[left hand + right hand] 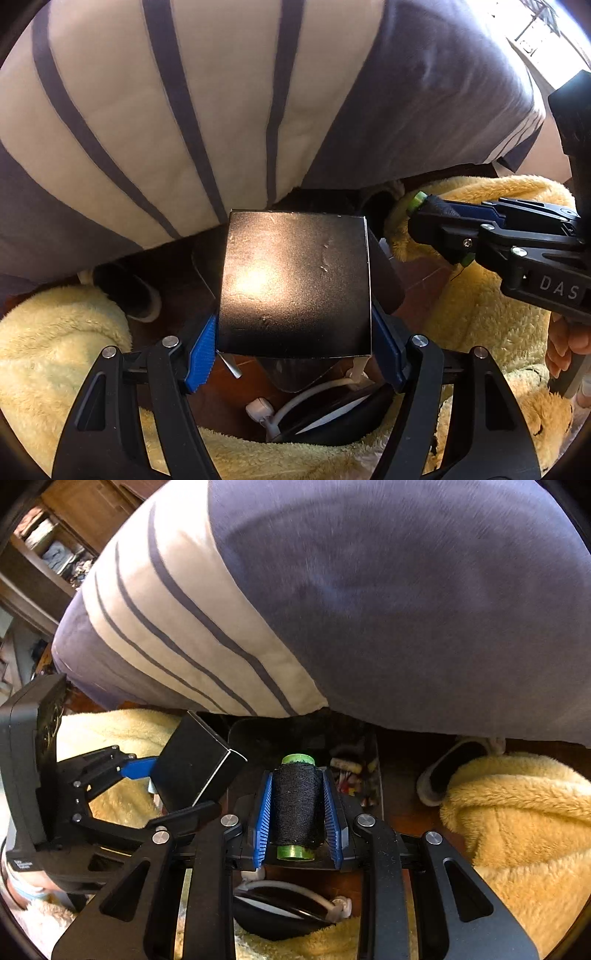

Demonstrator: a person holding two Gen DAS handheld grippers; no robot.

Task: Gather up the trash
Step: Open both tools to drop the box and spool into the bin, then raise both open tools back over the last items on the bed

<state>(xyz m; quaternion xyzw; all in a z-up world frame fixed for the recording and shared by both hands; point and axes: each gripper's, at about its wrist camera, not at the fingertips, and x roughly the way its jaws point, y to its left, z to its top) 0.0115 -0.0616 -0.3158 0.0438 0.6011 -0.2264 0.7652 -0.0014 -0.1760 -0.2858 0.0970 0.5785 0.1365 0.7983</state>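
Observation:
My left gripper (295, 332) is shut on a black cardboard box (295, 280); its blue pads press both sides. The box also shows in the right wrist view (195, 764), held by the left gripper (147, 771) at the left. My right gripper (297, 808) is shut on a spool of black thread (297, 805) with a green core. It shows in the left wrist view (436, 229) at the right, with the spool's green ends (419, 201) sticking out. A dark bin (365, 760) with small scraps inside sits just beyond the spool, under the bed's edge.
A bed with a purple and white striped cover (184, 110) fills the upper half. Yellow fleece fabric (517, 812) lies around both grippers. A grey slipper (443, 771) and a dark slipper (125, 291) rest on the brown floor. A white cable and plug (266, 410) lie below.

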